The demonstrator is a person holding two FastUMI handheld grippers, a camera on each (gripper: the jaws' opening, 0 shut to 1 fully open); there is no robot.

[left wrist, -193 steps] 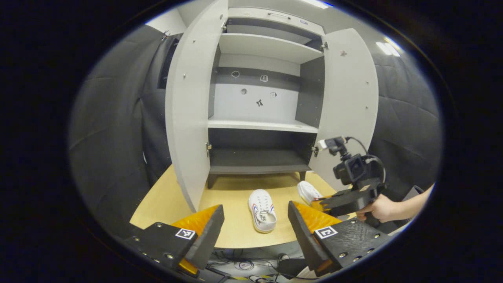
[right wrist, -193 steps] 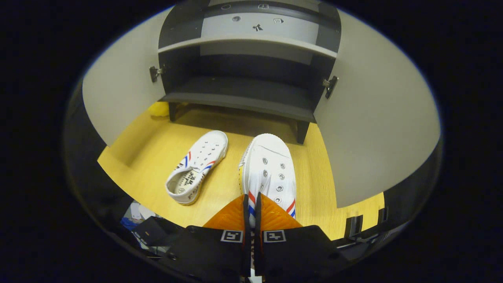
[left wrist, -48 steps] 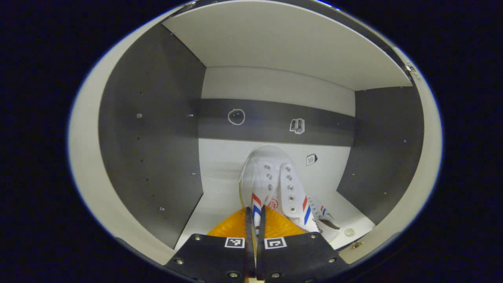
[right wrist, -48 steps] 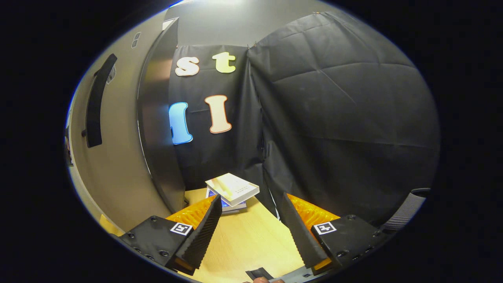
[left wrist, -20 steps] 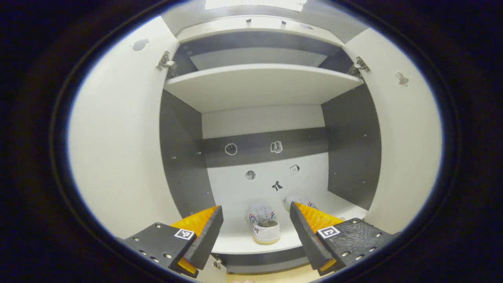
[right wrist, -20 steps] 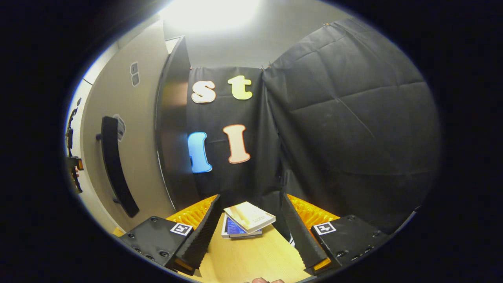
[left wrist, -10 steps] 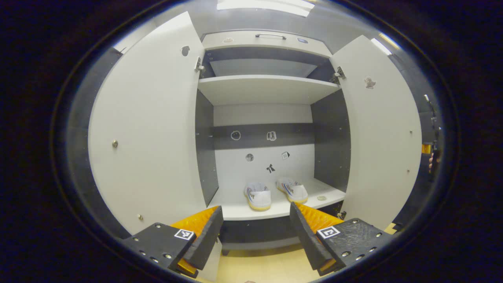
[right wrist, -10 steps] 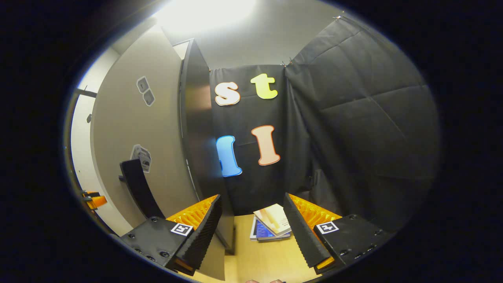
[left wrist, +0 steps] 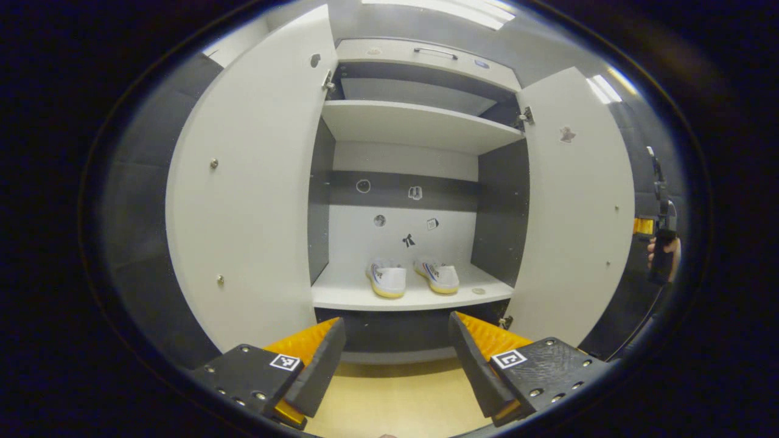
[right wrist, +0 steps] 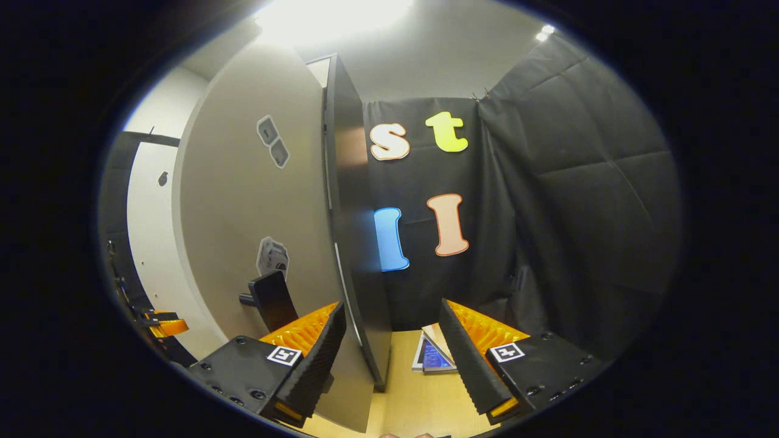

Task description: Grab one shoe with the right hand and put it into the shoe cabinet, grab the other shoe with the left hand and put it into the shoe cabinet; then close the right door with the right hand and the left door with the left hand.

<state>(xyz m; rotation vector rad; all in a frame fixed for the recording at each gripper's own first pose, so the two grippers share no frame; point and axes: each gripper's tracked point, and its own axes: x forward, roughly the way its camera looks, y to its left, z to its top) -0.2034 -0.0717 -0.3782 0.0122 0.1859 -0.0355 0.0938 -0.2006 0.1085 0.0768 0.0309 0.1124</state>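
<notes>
2 white shoes (left wrist: 412, 278) with red-blue stripes, pale grey cabinet doors (left wrist: 249, 194), dark grey cabinet interior (left wrist: 502, 213), yellow-wood floor (left wrist: 395, 401)

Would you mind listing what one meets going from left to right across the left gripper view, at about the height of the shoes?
Left door → first shoe → second shoe → right door → the hand holding the right gripper.
</notes>
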